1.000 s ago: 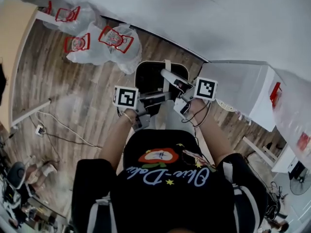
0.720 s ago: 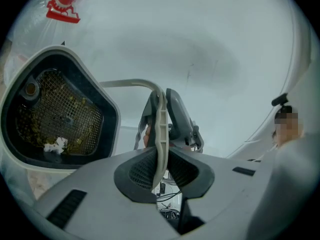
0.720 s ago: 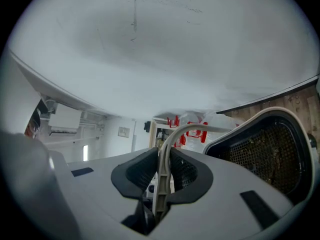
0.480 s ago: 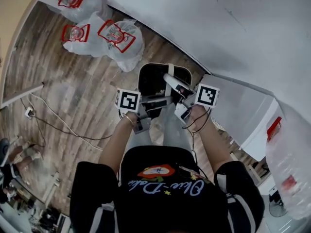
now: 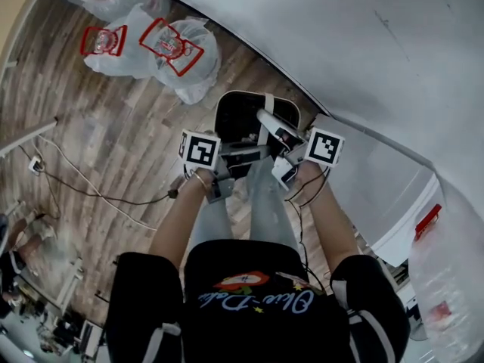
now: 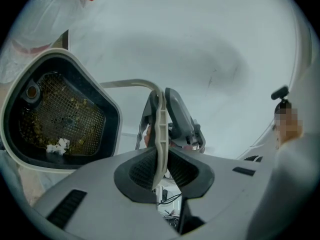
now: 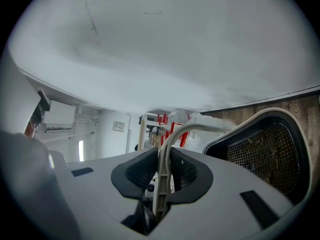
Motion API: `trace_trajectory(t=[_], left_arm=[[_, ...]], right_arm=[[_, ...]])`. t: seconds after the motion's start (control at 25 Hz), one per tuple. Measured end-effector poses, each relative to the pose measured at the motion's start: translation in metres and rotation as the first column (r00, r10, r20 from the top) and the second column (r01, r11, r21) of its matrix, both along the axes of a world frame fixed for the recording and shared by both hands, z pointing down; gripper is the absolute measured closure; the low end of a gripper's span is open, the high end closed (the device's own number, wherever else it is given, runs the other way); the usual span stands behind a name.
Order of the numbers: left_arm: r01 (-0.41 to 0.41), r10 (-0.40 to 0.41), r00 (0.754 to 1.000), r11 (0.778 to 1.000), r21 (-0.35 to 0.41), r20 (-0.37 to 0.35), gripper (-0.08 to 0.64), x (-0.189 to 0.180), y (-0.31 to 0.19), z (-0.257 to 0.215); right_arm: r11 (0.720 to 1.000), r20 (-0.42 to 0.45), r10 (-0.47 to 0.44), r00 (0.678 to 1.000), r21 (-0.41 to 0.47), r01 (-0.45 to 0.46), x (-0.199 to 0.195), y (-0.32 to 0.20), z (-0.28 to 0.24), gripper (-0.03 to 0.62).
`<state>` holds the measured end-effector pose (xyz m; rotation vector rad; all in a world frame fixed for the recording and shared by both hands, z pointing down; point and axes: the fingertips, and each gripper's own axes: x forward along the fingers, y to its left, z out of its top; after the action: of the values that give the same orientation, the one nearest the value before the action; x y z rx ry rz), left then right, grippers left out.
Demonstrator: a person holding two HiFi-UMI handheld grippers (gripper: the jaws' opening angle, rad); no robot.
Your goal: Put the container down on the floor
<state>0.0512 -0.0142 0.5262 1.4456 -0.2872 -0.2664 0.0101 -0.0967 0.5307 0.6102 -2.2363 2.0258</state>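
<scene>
Now the left tool [image 6: 161,164] and the right tool [image 7: 162,176] each pinch the thin cream handle [image 6: 160,124], one from each side, so the mesh-lined container [image 5: 234,119] hangs steady over the wooden floor [image 5: 113,150], by the far white wall [image 5: 340,44].

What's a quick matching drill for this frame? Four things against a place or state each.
Things:
1. container
2. handle
3. plastic bags
4. cable

Descriptions:
A. lying loose across the wood floor
B. clamped by the left gripper and the right gripper
C. dark inside, with a mesh at the bottom
D. white with red handles, near the wall

Pairs: 1-C, 2-B, 3-D, 4-A
</scene>
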Motion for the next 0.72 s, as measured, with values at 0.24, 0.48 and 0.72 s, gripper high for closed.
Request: trace_trajectory(t=[0.24,0.48,0.72], left_arm=[[0.002,-0.002,1.0,1.0,0.006,0.009,0.518,0.006,0.006,0.005],[0.008,-0.008,1.0,1.0,0.014,0.0,0.518,0.006,-0.001,0.022],[0.022,-0.022,1.0,0.999,0.034,0.012,0.518,0.01,0.0,0.036]], right_arm=[[1.0,0.012,-0.012,1.0,0.017,0.011,0.003,0.005,0.002,0.528],[0.999,0.009,-0.036,0.999,0.012,0.035,0.0,-0.001,0.019,0.528],[0.997,-0.01,-0.07,0.997,0.02,0.07,0.003,0.002,0.032,0.528]])
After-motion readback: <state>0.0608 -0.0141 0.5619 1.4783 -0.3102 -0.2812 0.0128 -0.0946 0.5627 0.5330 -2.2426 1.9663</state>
